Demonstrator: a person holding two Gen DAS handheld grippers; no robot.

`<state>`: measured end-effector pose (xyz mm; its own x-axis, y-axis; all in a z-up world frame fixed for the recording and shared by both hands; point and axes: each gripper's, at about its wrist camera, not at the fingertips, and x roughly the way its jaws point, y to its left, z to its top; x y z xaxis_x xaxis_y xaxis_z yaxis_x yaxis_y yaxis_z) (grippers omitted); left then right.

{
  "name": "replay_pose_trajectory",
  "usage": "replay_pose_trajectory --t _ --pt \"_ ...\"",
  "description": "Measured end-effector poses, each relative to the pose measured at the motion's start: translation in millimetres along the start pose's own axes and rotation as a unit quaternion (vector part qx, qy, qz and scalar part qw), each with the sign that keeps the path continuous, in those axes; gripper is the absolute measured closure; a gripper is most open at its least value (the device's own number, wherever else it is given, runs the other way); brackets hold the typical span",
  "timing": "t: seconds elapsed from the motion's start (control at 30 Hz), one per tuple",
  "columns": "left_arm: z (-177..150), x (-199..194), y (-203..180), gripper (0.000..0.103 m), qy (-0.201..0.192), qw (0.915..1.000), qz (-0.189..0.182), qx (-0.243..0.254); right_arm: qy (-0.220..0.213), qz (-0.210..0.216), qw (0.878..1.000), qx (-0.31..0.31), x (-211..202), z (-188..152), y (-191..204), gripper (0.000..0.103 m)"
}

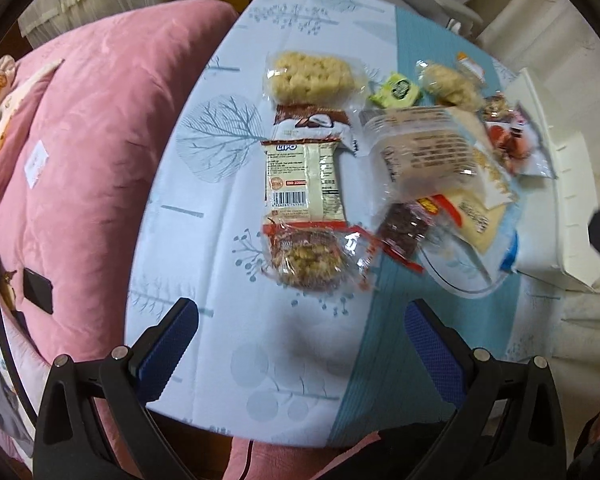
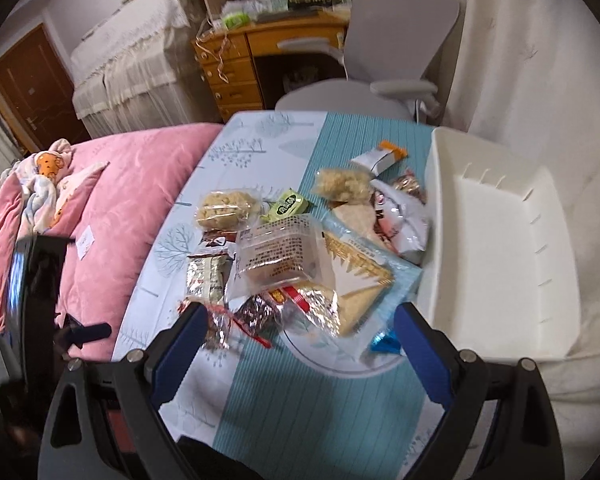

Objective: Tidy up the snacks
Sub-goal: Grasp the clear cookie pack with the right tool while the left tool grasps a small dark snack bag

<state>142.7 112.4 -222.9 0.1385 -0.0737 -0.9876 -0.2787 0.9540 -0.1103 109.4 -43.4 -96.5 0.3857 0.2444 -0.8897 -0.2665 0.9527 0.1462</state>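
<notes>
Several wrapped snacks lie on a small table with a blue-and-white cloth [image 1: 300,360]. In the left wrist view a column holds a rice cake [image 1: 312,76], a brown-white bar [image 1: 312,124], a Lipo packet [image 1: 304,184] and a nut bar [image 1: 312,260]. A loose pile with a clear pastry pack [image 1: 424,148] lies to its right. My left gripper [image 1: 300,344] is open and empty, just short of the nut bar. My right gripper [image 2: 300,344] is open and empty, before the pile [image 2: 284,256]. A white tray [image 2: 500,248] stands empty on the right.
A pink quilt [image 1: 80,160] lies left of the table. A grey chair [image 2: 384,60] and a wooden desk [image 2: 236,68] stand behind it. The left gripper shows at the left edge of the right wrist view [image 2: 32,280]. White fabric lies right of the tray.
</notes>
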Motion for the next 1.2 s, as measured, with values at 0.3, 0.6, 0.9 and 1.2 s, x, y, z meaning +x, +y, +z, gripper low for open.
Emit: replay_pose_trajectory --t 0.3,0.6,0.9,1.2 --pt "19.9 55.1 1.6 0.006 0.028 0.9990 -0.029 0.020 0.037 -0.002 0.999 -0.016 84.6 23.5 14.2 0.008" --pt "36.2 91.0 -3.5 0.022 0.069 0.9952 -0.050 0.048 0.076 -0.015 0.996 -0.041 135.4 24.8 26.4 0.008" --pt "42.6 104.9 -14.9 0.037 0.087 0.9932 -0.051 0.057 0.072 -0.074 0.989 -0.102 163.8 25.6 50.7 0.005" --pt "58.4 108.6 -7.5 0.047 0.106 0.9886 -0.086 0.063 0.087 -0.117 0.982 -0.124 181.4 23.9 68.9 0.015"
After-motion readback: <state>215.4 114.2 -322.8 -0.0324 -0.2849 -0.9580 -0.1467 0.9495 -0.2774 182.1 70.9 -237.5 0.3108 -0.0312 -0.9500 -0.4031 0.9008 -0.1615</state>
